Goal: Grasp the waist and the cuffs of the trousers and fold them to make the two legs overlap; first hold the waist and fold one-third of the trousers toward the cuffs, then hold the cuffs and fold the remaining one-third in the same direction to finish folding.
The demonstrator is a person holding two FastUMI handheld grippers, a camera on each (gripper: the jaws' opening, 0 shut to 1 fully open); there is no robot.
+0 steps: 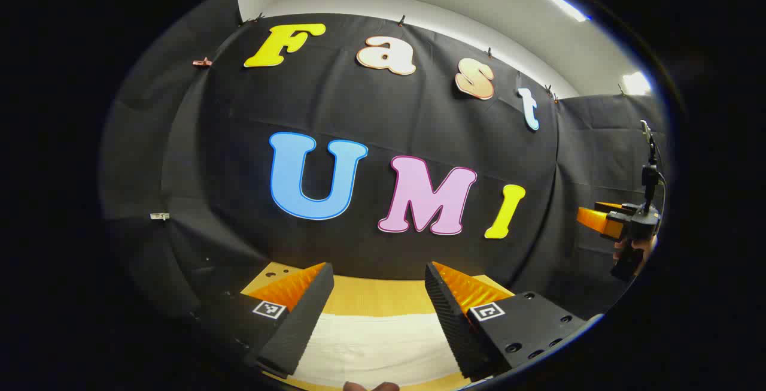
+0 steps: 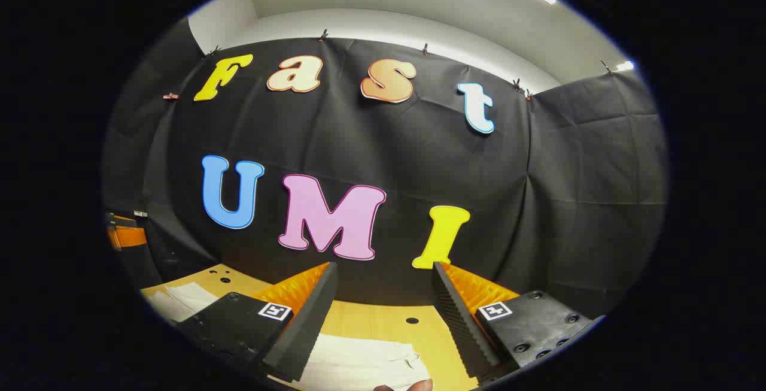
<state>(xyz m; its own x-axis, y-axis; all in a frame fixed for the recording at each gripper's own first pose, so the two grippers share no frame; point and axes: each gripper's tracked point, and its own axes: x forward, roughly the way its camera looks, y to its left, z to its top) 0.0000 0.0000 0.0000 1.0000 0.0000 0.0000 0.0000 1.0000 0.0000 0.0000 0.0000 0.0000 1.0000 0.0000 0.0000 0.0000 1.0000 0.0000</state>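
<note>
Two grippers hang above one wooden table [image 1: 371, 295], the left gripper [image 1: 377, 295] and the right gripper [image 2: 383, 298] each spread wide and holding nothing. One pair of white trousers [image 1: 377, 343] lies flat on the table below them.

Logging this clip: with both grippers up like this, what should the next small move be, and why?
Probably lower both toward the white trousers: the left gripper and right gripper hang open above the wooden table, gripping nothing, with the cloth lying flat below.

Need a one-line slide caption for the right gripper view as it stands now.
Right hand-held gripper open above white trousers lying on the wooden table, nothing grasped yet.
</note>
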